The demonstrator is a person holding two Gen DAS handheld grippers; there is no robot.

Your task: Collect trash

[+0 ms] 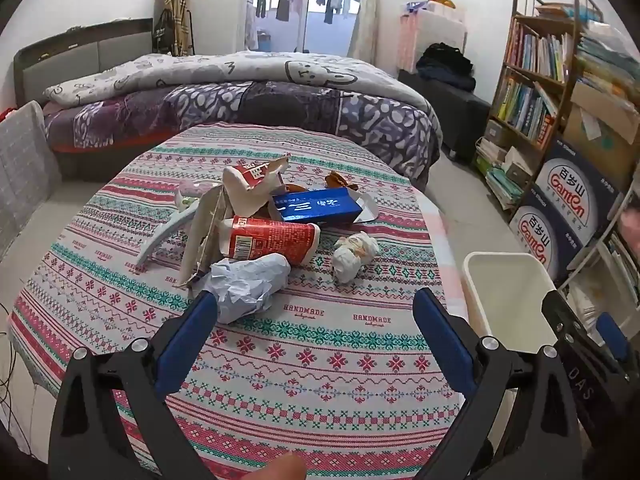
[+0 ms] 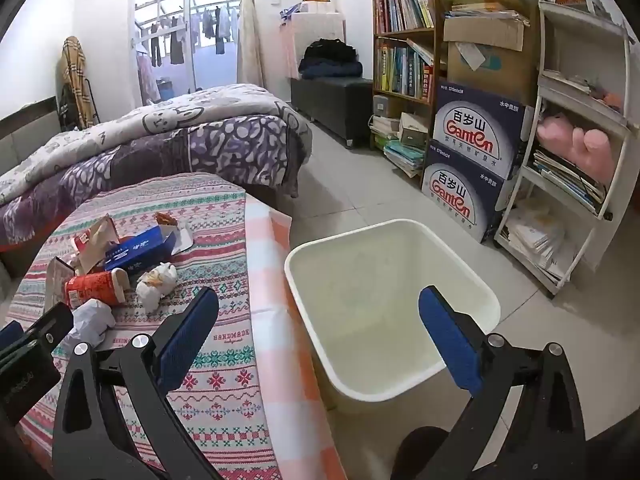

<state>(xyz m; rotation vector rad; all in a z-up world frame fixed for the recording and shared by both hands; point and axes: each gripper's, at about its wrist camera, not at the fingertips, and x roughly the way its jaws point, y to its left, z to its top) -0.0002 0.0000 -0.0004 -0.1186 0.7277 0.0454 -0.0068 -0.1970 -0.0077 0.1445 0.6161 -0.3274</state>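
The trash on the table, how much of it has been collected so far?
Done: nothing that shows; the white bin beside the table looks empty. In hand: nothing; the left gripper and right gripper are both open and empty. Left: the whole pile, including the crumpled paper nearest the left gripper, the red cup, the blue box and the small paper wad.
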